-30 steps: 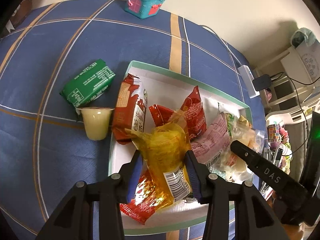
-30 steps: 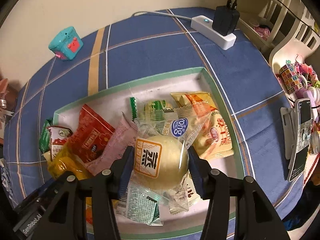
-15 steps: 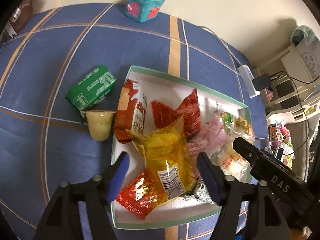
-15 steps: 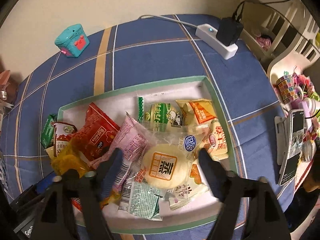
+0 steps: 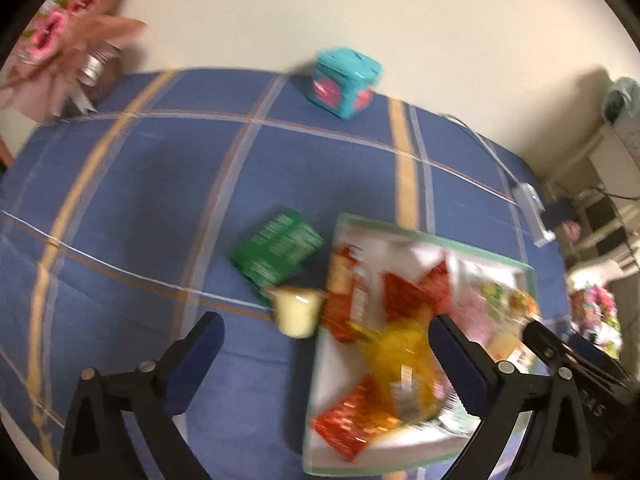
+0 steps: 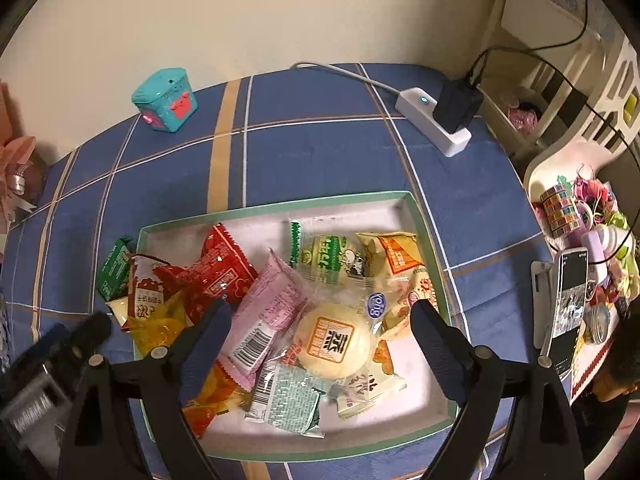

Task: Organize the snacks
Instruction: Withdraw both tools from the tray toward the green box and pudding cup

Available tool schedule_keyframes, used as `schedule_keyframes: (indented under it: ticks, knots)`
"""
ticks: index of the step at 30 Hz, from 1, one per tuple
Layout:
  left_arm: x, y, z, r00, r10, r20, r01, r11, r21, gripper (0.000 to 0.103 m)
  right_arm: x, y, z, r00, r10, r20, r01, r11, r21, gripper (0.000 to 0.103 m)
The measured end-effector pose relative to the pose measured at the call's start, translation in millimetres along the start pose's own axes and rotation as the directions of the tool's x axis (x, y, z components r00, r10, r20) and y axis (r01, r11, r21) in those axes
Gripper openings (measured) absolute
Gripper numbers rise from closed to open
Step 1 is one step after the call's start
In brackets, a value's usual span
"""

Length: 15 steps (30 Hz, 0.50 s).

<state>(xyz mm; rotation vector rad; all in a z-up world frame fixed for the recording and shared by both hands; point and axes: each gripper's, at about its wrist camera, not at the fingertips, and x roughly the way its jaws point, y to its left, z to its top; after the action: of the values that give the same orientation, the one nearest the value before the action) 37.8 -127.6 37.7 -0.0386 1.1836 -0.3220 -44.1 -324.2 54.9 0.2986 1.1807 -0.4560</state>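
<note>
White bun packet (image 6: pixel 334 340) with an orange square label bearing a Chinese character, blue round "Tons"-like logo (image 6: pixel 375 305) beside it, other packet print unreadable

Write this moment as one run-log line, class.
left gripper: opening, empty | right gripper: opening, empty, above bun | tray: holds snacks | green packet, jelly cup: outside tray

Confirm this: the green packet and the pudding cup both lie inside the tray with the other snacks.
Not quite. The green packet and the pudding cup lie on the blue tablecloth just outside the tray; the other snacks are inside it. The left wrist view shows this.
</note>
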Motion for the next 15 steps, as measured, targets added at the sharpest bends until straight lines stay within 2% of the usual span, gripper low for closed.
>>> schedule_keyframes:
  ticks: [3, 8, 15]
  knots:
    - [-6, 22, 6, 0.997, 0.073, 0.041, -0.072, 0.997, -0.008, 0.103, 0, 8, -1, 1.000, -0.003, -0.002, 0.003, 1.000, -0.017, 0.092]
    - [-10, 56, 13, 0.983, 0.170, 0.066, -0.167, 0.985, -0.039, 0.103, 1, 25, -2, 1.000, 0.002, -0.007, -0.002, 0.999, -0.047, 0.092]
    - [-16, 105, 21, 0.965, 0.254, 0.071, -0.245, 0.962, -0.119, 0.103, 1, 63, -5, 1.000, 0.020, -0.013, -0.021, 0.993, -0.114, 0.092]
